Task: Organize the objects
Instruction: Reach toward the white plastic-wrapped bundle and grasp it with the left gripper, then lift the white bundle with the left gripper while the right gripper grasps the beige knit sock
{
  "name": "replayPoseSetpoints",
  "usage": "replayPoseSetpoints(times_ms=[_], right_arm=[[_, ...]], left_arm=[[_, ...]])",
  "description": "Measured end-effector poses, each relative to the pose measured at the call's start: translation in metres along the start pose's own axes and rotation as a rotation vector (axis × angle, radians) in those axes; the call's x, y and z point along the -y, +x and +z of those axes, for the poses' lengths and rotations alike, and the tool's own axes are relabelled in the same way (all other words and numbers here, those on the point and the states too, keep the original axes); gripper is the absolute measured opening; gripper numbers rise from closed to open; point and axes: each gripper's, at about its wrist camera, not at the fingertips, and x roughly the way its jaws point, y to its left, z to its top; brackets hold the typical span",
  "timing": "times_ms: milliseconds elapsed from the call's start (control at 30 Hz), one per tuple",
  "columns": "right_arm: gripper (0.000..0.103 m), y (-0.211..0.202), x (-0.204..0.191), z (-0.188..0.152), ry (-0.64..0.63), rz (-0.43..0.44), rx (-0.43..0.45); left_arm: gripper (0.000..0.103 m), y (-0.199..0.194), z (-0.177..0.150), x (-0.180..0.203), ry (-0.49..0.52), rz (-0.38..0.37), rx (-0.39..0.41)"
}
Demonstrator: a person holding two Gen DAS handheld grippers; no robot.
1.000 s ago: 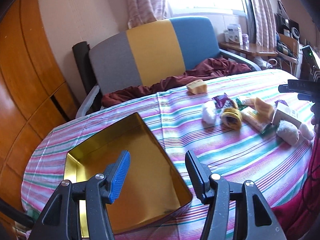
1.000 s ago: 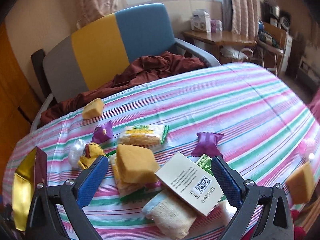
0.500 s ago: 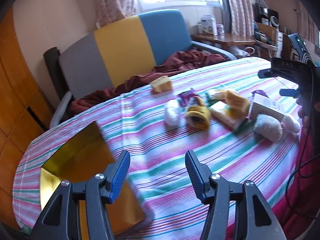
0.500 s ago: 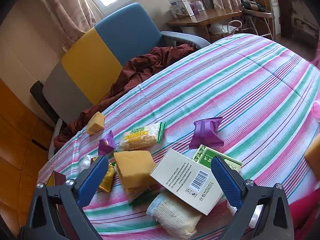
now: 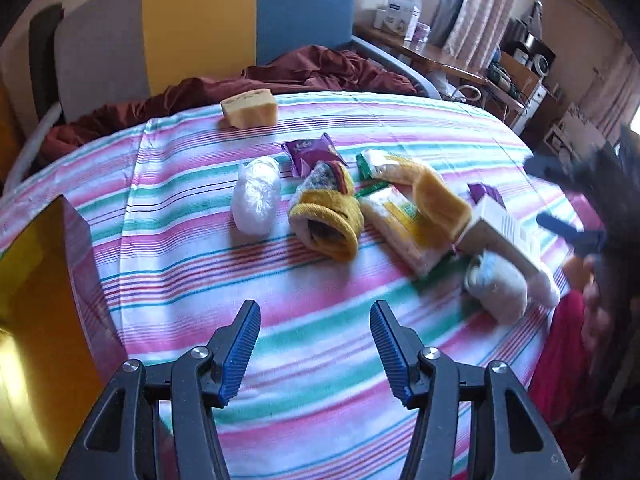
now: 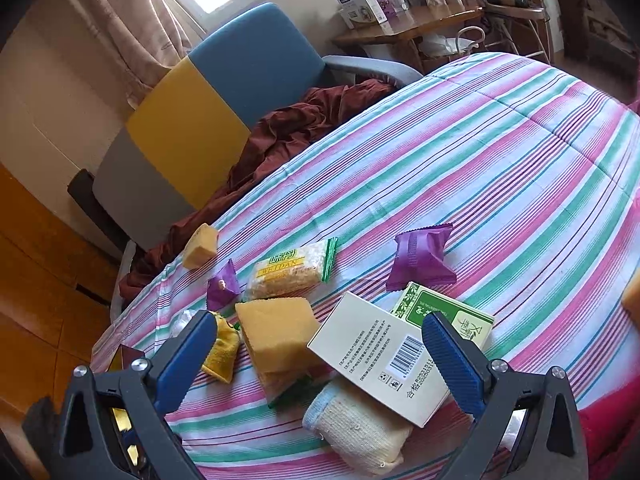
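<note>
gold tin (image 5: 36, 280) cut off, right hand-held gripper (image 5: 576, 204) blurred

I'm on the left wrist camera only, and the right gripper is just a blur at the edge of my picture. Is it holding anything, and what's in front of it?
Observer: The right gripper is open and holds nothing; the white box lies ahead between its fingers, barcode side up.
Operator: Is anything hidden behind that box?
Observer: Yes, a green box sticks out from under its far edge.
Operator: And the purple scrap I see past it?
Observer: That is a whole purple packet, lying on the striped cloth just beyond the green box.
</note>
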Motion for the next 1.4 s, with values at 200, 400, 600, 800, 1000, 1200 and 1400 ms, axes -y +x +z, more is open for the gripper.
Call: replayPoseSetpoints(times_ms=[200, 400, 600, 800, 1000, 1200, 1400], right_arm=[[0.103, 0.004, 0.000, 0.000, 0.000, 0.019, -0.021], [0.103, 0.005, 0.000, -0.001, 0.000, 0.037, -0.033], [0.103, 0.007, -0.001, -0.001, -0.003, 0.042, -0.039], [0.103, 0.006, 0.000, 0.000, -0.008, 0.026, -0.027], [0.096, 0.002, 0.019, 0.007, 0.087, 0.034, -0.002], [0.096, 0.008, 0.020, 0.006, 0.102, 0.027, -0.026], [0.096, 0.008, 0.026, 0.006, 0.126, 0.012, -0.027]], left_arm=[[0.058, 0.016, 0.038, -0.018, -0.102, -0.060, 0.016], [0.058, 0.055, 0.067, -0.048, -0.223, -0.052, -0.038], [0.054, 0.079, 0.084, -0.064, -0.286, -0.045, -0.048], [0.035, 0.094, 0.081, -0.059, -0.218, 0.020, -0.042], [0.034, 0.075, 0.058, -0.052, -0.177, 0.071, -0.023], [0.034, 0.049, 0.014, -0.034, -0.137, 0.062, -0.004], [0.034, 0.025, -0.044, 0.005, -0.007, 0.047, 0.038]])
